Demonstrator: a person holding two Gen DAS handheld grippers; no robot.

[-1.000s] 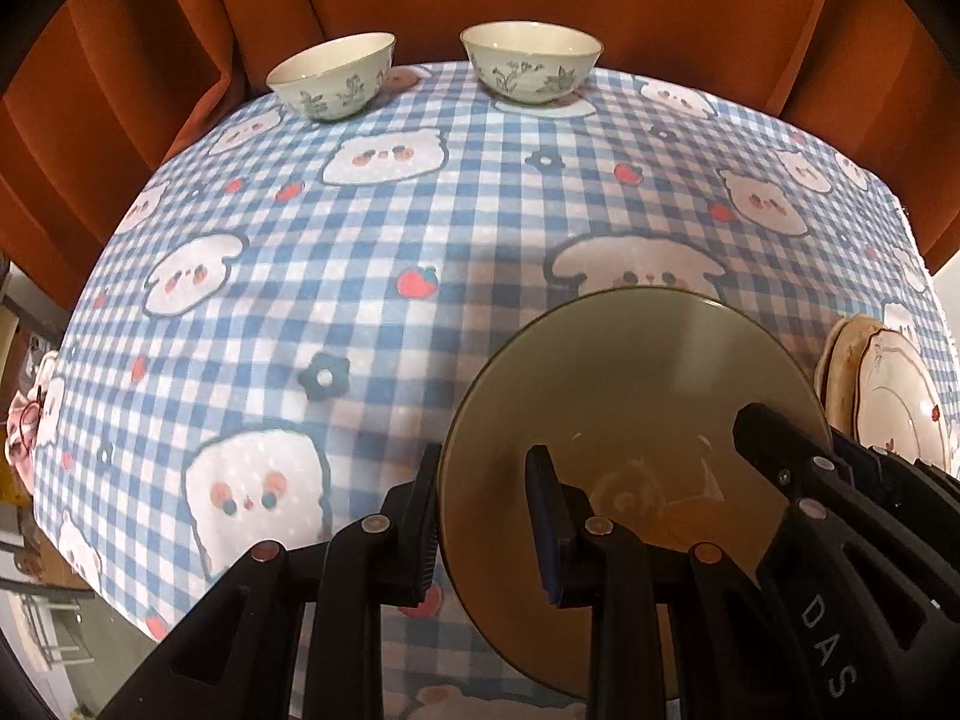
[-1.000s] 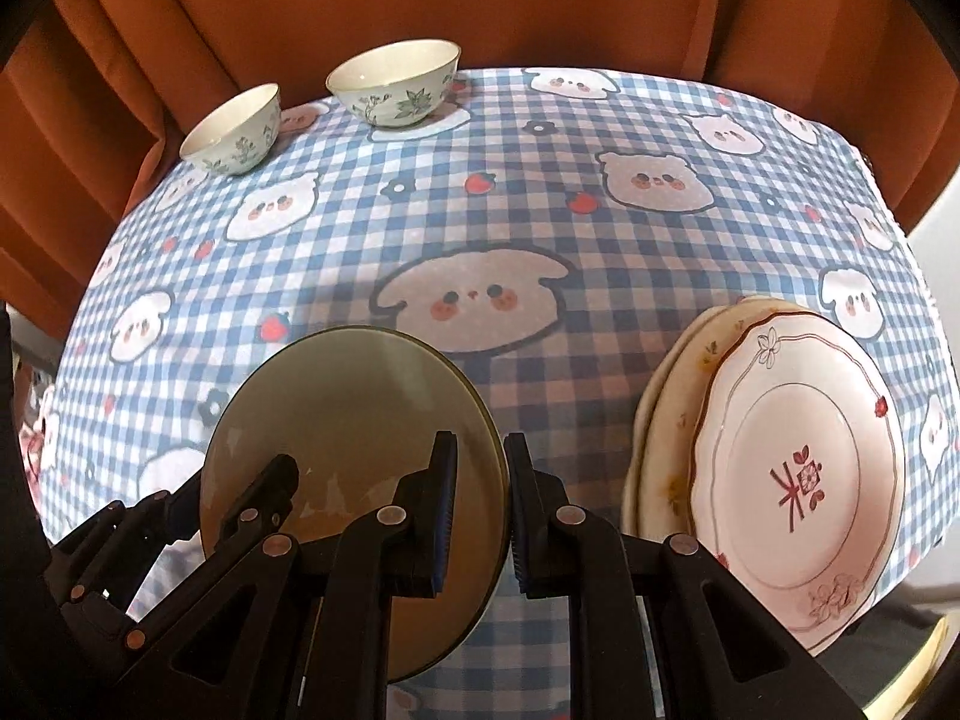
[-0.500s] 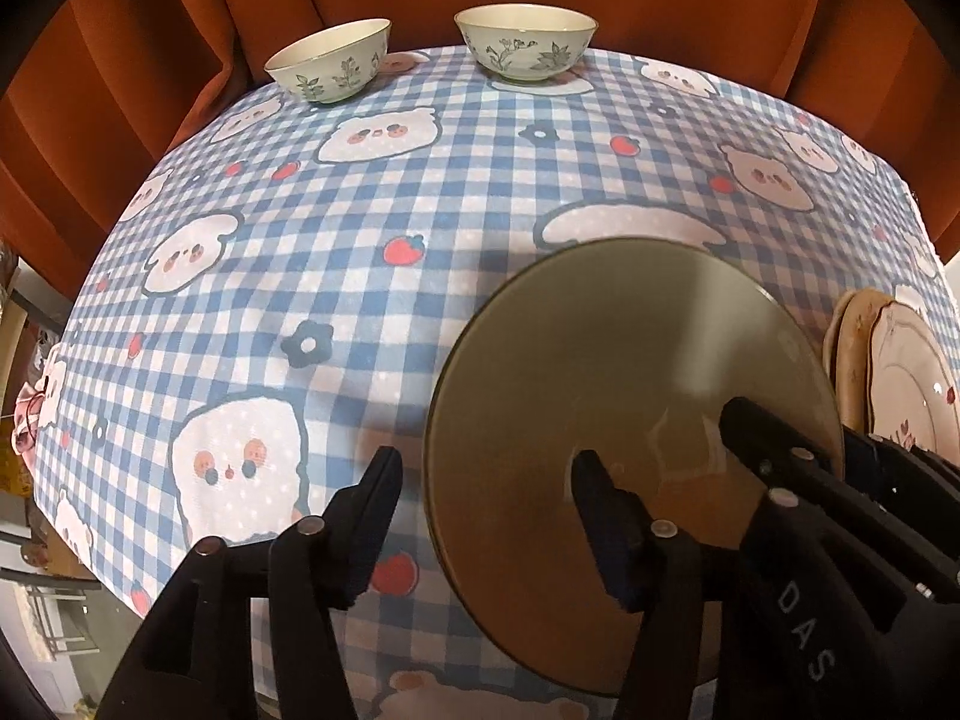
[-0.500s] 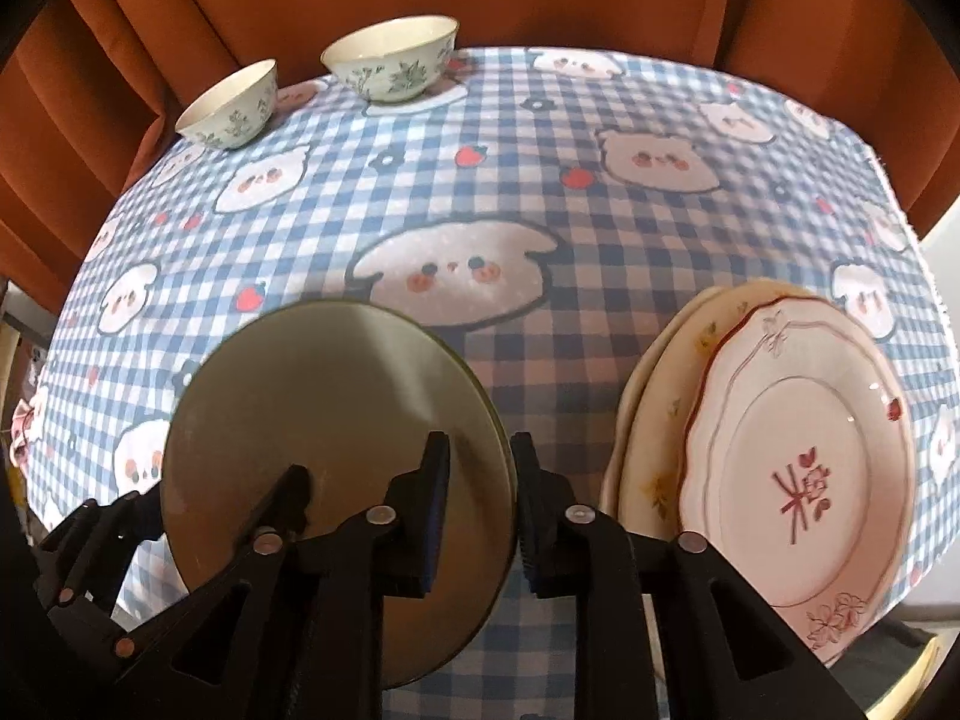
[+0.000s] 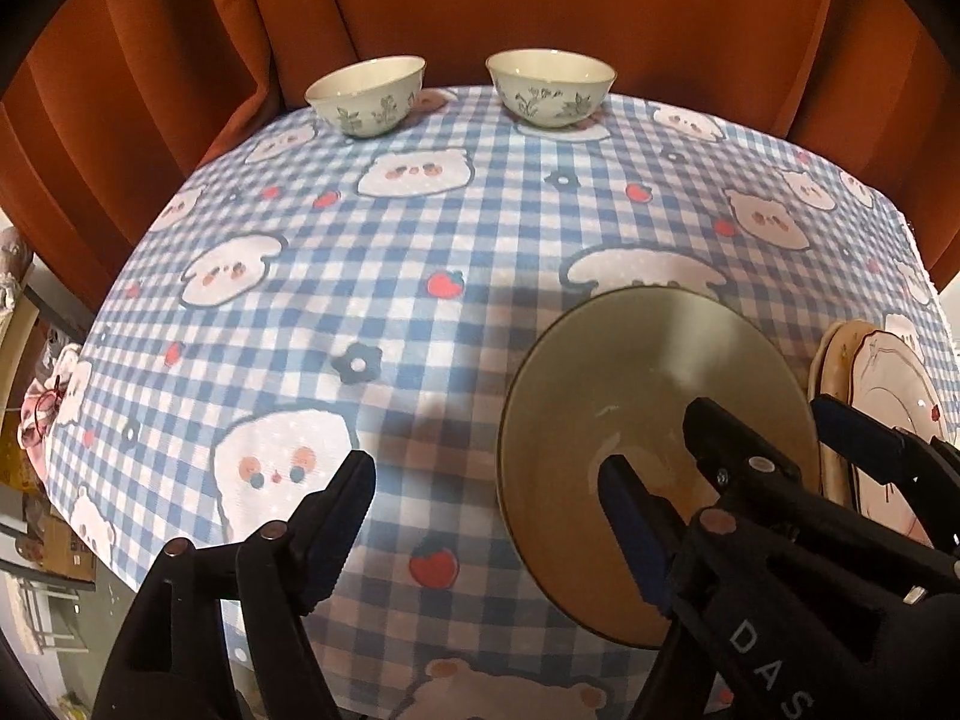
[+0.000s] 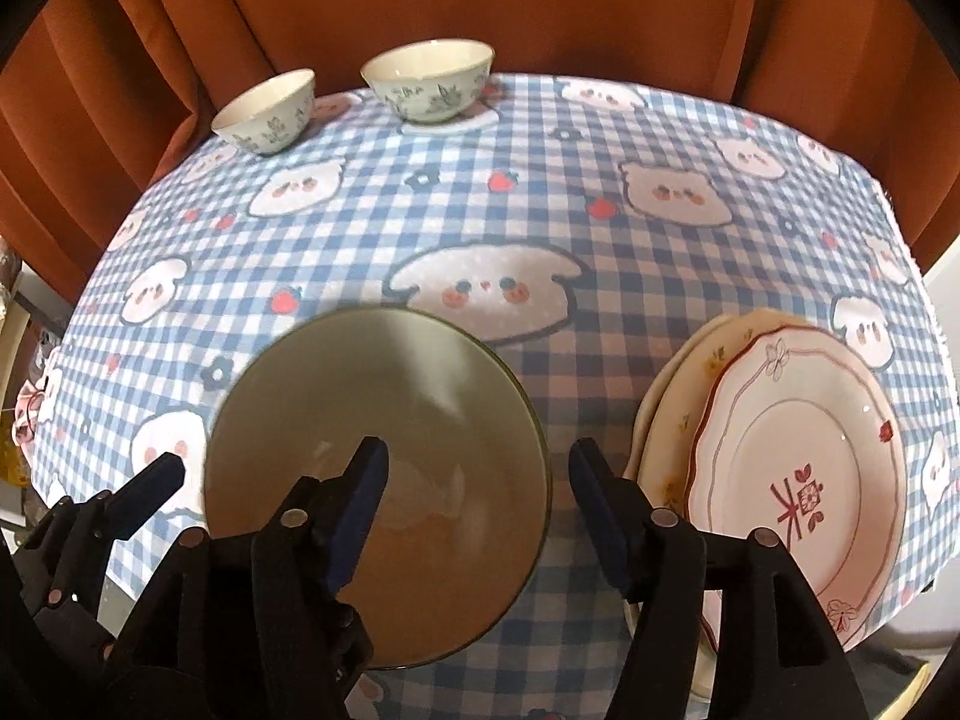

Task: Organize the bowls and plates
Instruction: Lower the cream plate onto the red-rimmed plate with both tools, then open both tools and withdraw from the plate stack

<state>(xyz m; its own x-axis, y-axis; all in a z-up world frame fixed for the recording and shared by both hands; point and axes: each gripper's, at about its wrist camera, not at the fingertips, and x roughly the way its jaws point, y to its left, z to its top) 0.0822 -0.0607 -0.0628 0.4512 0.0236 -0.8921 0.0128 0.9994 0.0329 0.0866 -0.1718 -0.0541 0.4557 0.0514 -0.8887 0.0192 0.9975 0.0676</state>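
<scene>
- Both tongs released: left tongs (image 5: 486, 498) and right tongs (image 6: 477, 492) gape, grasping nothing.
- Olive plate (image 6: 372, 450) lies flat on the bench (image 6: 540, 192), its right rim between the right tongs' fingers; the left pair straddles its left rim.
- Plate stack (image 6: 798, 468) sits just right of it, apart.
- My judgement: the right tongs are nearer for the carry to the stack.

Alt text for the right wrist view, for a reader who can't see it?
Open right gripper straddles the near rim of an olive glass plate on a blue checked tablecloth. Stacked pink plates lie right; two floral bowls sit at the far edge.
</scene>
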